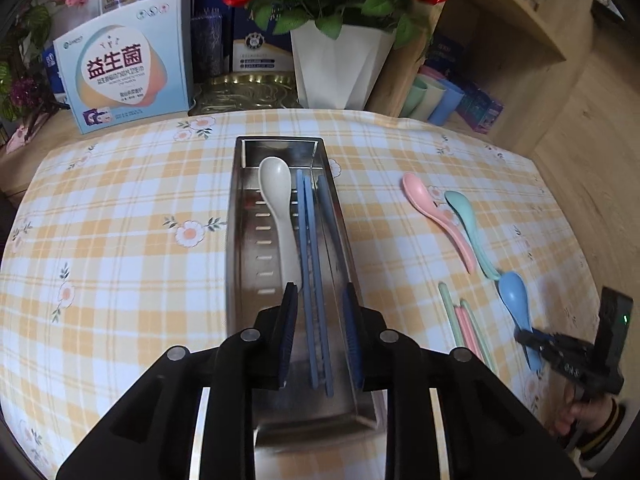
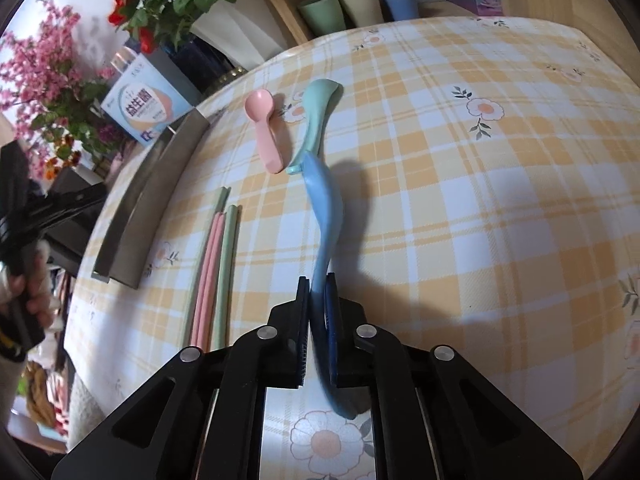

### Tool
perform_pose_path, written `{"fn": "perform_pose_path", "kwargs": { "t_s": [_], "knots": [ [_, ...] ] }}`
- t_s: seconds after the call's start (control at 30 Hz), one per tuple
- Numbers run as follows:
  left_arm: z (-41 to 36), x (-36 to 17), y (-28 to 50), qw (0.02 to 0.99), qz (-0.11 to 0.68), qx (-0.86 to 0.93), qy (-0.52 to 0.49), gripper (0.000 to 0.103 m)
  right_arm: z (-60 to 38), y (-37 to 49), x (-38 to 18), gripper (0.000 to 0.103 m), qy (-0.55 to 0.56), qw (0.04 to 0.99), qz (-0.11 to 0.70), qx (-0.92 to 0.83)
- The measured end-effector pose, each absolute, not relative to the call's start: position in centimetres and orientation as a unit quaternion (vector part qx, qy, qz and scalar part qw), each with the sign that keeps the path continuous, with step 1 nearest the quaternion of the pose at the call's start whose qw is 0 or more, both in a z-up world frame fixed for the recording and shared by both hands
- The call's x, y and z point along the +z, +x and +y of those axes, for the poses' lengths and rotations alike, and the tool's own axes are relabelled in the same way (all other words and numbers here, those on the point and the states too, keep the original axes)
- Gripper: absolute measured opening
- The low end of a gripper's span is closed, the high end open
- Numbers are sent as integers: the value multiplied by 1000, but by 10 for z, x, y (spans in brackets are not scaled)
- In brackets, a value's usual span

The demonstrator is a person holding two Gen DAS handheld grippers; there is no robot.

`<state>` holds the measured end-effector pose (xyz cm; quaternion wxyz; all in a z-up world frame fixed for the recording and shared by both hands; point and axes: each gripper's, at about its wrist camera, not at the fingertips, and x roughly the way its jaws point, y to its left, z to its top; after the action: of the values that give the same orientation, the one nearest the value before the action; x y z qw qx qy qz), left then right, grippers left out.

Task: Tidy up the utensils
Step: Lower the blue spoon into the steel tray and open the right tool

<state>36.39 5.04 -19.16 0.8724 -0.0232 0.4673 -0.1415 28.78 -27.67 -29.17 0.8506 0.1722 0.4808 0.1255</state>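
Observation:
A steel utensil tray (image 1: 240, 240) lies lengthwise on the checked tablecloth; it holds a cream spoon (image 1: 278, 208) and blue chopsticks (image 1: 312, 264). My left gripper (image 1: 320, 304) is open and empty, its fingers over the tray's near end. My right gripper (image 2: 318, 288) is shut on the handle of a blue spoon (image 2: 326, 204), lifted a little above the cloth; it also shows in the left wrist view (image 1: 516, 300). A pink spoon (image 2: 264, 132) and a mint spoon (image 2: 318, 116) lie on the cloth beyond. Pink and green chopsticks (image 2: 212, 276) lie between them and the tray (image 2: 148, 196).
A white vase of red roses (image 1: 340, 64), a blue box (image 1: 128, 64) and a gold dish (image 1: 244, 92) stand behind the table. A wooden shelf with pastel cups (image 2: 356, 0) is at the far right. The table's edges curve off on both sides.

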Motion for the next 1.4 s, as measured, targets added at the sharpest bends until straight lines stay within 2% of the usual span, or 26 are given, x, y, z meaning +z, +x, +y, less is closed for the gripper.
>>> {"fn": "perform_pose_path", "kwargs": {
  "t_s": [0.3, 0.6, 0.67, 0.73, 0.77, 0.83, 1.4],
  "knots": [
    [93, -185, 338, 887, 442, -130, -29, 37, -246, 310, -253, 7, 205, 844, 477, 136],
    [144, -179, 327, 901, 420, -101, -44, 56, -124, 368, -226, 7, 219, 814, 502, 196],
    [152, -179, 325, 902, 418, -96, -45, 65, -90, 376, -225, 7, 208, 807, 511, 210],
    [160, -179, 323, 904, 415, -89, -48, 79, -62, 381, -230, 7, 194, 800, 526, 215],
    [164, -179, 323, 905, 414, -87, -50, 89, -51, 383, -234, 7, 189, 795, 536, 214],
    [170, -179, 323, 904, 415, -84, -55, 95, -36, 387, -243, 7, 184, 788, 551, 202],
    [181, -165, 316, 908, 406, -77, -67, 97, -24, 449, -258, 9, 235, 793, 547, 128]
  ]
}}
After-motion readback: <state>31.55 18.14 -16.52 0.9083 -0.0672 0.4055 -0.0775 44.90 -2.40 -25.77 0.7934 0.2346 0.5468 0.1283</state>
